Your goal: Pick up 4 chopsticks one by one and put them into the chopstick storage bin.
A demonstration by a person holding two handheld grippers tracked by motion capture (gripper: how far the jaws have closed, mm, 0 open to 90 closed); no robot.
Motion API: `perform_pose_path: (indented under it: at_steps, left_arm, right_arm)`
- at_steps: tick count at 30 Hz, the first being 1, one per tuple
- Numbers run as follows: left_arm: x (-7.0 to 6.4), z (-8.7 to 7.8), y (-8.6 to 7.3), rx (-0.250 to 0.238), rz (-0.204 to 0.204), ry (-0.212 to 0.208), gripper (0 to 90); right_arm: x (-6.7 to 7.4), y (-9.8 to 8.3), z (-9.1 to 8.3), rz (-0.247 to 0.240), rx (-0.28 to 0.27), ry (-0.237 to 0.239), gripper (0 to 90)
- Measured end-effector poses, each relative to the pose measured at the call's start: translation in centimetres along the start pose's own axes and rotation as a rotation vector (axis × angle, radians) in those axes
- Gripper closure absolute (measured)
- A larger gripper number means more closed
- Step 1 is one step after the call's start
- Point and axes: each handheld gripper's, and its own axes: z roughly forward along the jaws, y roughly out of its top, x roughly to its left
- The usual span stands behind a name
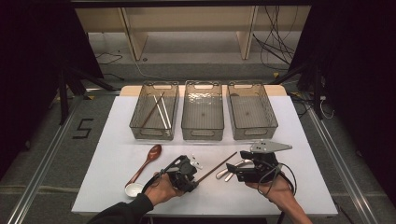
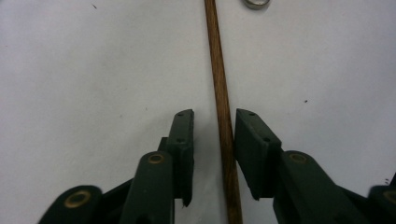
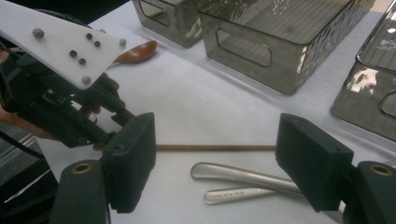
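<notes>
A thin brown chopstick (image 1: 219, 165) lies slantwise on the white table (image 1: 116, 140) near the front. My left gripper (image 1: 195, 178) is down at its near end. In the left gripper view the chopstick (image 2: 219, 70) runs between the two black jaws of the left gripper (image 2: 214, 114), with a visible gap on its left side, so the pads do not press it. My right gripper (image 1: 237, 171) stands wide open just right of it, low over two metal utensil handles (image 3: 243, 175). The right gripper view shows its jaws (image 3: 217, 126) apart, the chopstick (image 3: 215, 148) beyond them, and the left gripper (image 3: 70, 107).
Three smoky clear bins stand in a row at the back: the left bin (image 1: 154, 134) holds several chopsticks (image 1: 156, 109), the middle bin (image 1: 202, 134) and right bin (image 1: 254, 134) look empty. A brown wooden spoon (image 1: 152, 156) and a white spoon (image 1: 134, 189) lie front left.
</notes>
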Motion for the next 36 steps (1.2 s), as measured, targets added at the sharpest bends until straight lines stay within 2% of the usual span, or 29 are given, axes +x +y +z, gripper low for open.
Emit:
perform_pose_path:
  at_steps: [8,16,20,24,30,36]
  left_arm:
    - [0.8,-0.1,0.0,0.008,-0.014,-0.017,82.1]
    - [1.5,-0.2,-0.1,0.023,-0.031,-0.018,83.4]
    - [1.4,-0.2,-0.1,0.030,-0.017,-0.009,82.8]
    - [1.7,-0.2,-0.1,0.028,-0.027,-0.026,81.9]
    - [1.4,-0.2,0.0,0.035,0.004,-0.006,83.3]
    - [1.4,-0.3,0.0,0.027,0.006,-0.008,83.7]
  right_arm:
    - [-0.1,0.0,0.0,0.001,-0.002,-0.002,29.8]
    - [0.0,0.0,0.0,-0.002,0.000,-0.001,29.8]
    - [0.0,0.0,0.0,-0.004,0.001,-0.001,29.9]
    - [0.0,0.0,0.0,-0.002,-0.001,-0.001,29.8]
    - [0.0,0.0,0.1,-0.004,0.001,-0.002,29.9]
    - [0.0,0.0,0.0,-0.004,0.002,-0.002,29.9]
